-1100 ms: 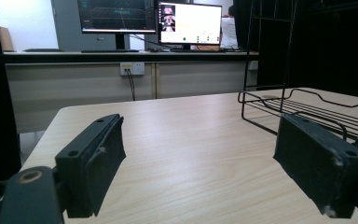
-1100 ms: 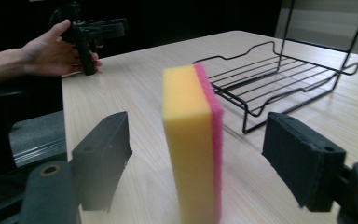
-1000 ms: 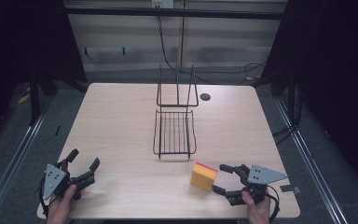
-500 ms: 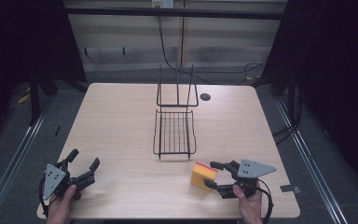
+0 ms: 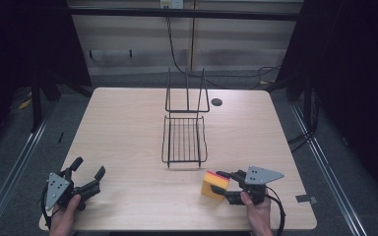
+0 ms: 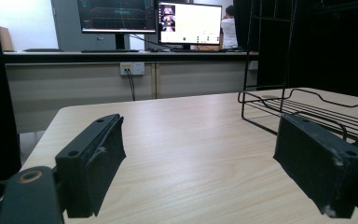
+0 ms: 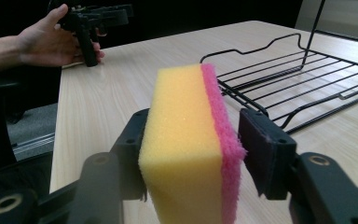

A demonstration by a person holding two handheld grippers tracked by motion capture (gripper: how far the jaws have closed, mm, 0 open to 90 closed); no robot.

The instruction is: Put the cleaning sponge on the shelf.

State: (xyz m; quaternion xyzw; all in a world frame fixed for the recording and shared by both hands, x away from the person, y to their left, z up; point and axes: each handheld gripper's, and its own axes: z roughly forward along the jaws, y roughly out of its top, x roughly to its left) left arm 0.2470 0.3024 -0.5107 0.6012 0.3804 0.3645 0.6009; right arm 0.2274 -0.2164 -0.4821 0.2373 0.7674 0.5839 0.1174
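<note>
**Two grippers, one sponge between my right jaws**

Two grippers sit at the near edge of the table (image 5: 128,118). On the left, my left gripper (image 5: 89,178) rests low by the near left corner, jaws wide apart with bare wood between them. Toward the middle stands the black wire rack (image 5: 184,140), its flat basket just ahead of my right hand. On the right, my right gripper (image 5: 223,185) has the yellow and pink sponge (image 5: 214,185) between its jaws, which have just been closing. One pad touches the yellow face; the other stands just beside the pink layer, a thin gap showing. The sponge sits upright on the table, near the rack's front edge.
</note>
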